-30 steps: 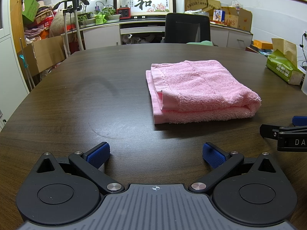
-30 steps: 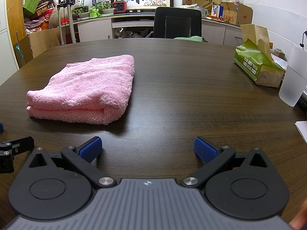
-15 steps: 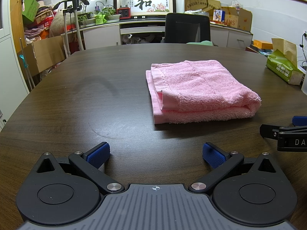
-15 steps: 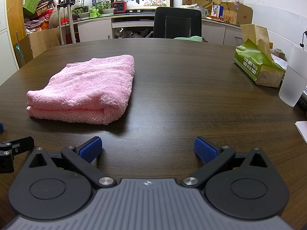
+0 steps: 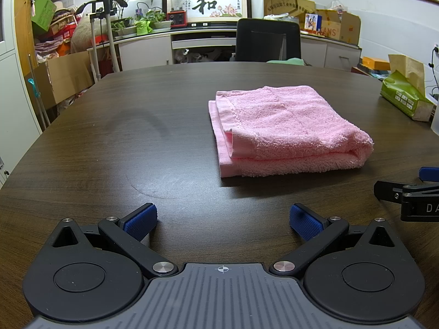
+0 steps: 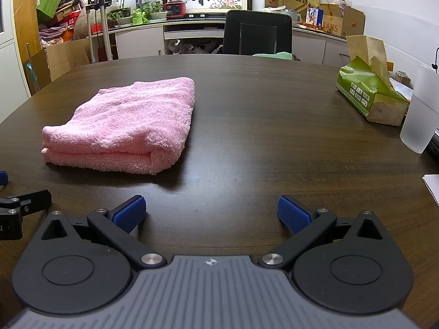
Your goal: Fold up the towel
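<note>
A pink towel lies folded into a thick rectangle on the dark wooden table. It also shows in the right wrist view, left of centre. My left gripper is open and empty, low over the table, short of the towel's near edge. My right gripper is open and empty, to the right of the towel and nearer than it. Each gripper's side shows at the edge of the other's view.
A green tissue pack and a frosted plastic cup stand at the table's right. White paper lies at the right edge. A black office chair stands behind the far edge, with cabinets and boxes beyond.
</note>
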The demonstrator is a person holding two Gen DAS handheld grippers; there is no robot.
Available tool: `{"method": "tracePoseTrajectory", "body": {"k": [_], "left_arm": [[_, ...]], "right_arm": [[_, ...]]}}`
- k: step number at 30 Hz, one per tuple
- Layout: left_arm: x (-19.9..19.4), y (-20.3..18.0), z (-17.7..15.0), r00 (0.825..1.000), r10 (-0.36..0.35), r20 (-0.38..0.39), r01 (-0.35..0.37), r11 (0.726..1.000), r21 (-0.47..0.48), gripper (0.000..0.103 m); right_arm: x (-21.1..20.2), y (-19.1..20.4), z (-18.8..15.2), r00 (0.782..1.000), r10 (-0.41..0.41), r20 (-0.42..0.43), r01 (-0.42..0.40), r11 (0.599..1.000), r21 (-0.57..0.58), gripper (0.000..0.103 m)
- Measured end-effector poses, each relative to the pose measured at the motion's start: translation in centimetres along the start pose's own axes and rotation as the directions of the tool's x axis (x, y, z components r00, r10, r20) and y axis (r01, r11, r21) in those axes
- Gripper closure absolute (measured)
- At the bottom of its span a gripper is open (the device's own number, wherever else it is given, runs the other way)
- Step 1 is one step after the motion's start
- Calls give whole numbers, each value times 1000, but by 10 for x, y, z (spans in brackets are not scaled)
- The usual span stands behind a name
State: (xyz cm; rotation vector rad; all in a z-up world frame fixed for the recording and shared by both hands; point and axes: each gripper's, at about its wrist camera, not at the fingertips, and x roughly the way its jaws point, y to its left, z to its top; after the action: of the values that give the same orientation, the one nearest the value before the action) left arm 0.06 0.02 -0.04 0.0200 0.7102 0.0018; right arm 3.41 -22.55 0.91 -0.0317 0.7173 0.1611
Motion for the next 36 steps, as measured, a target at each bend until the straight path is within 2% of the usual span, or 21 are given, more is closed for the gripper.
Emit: {"method": "tracePoseTrajectory", "body": {"k": [6, 11, 15, 18, 21, 26, 32, 36], "left_arm": [[0, 0, 0, 1000, -1, 0, 1, 1000, 1, 0], [-1, 7, -1, 1000, -12, 2, 12, 1000, 13, 0], [0, 22, 0, 999, 41, 3, -41, 999, -20, 0], [2, 49, 2, 995, 103, 2, -103, 993, -58, 0], [3, 76, 3, 987, 159, -1, -159, 983, -91, 0], [3, 117, 5, 978, 206, -17, -206, 965, -165, 0], [-1, 138, 4, 973, 228, -20, -228, 957, -177, 0], [-3, 145, 4, 977, 213, -15, -212, 962, -171, 0]], "right_arm": [[0, -4, 0, 1000, 7, -4, -7, 1000, -6, 0], [-3, -29, -2, 998, -64, 3, 64, 997, 43, 0], [-4, -69, -2, 991, -137, -2, 136, 985, 105, 0], [-5, -99, -4, 983, -182, -10, 182, 971, 155, 0], [-5, -118, -6, 979, -205, -11, 204, 962, 181, 0], [-3, -139, -9, 975, -222, -10, 220, 957, 191, 0], [-4, -145, -11, 976, -217, -5, 214, 961, 173, 0], [-13, -148, -13, 975, -224, 2, 220, 961, 166, 0]]}}
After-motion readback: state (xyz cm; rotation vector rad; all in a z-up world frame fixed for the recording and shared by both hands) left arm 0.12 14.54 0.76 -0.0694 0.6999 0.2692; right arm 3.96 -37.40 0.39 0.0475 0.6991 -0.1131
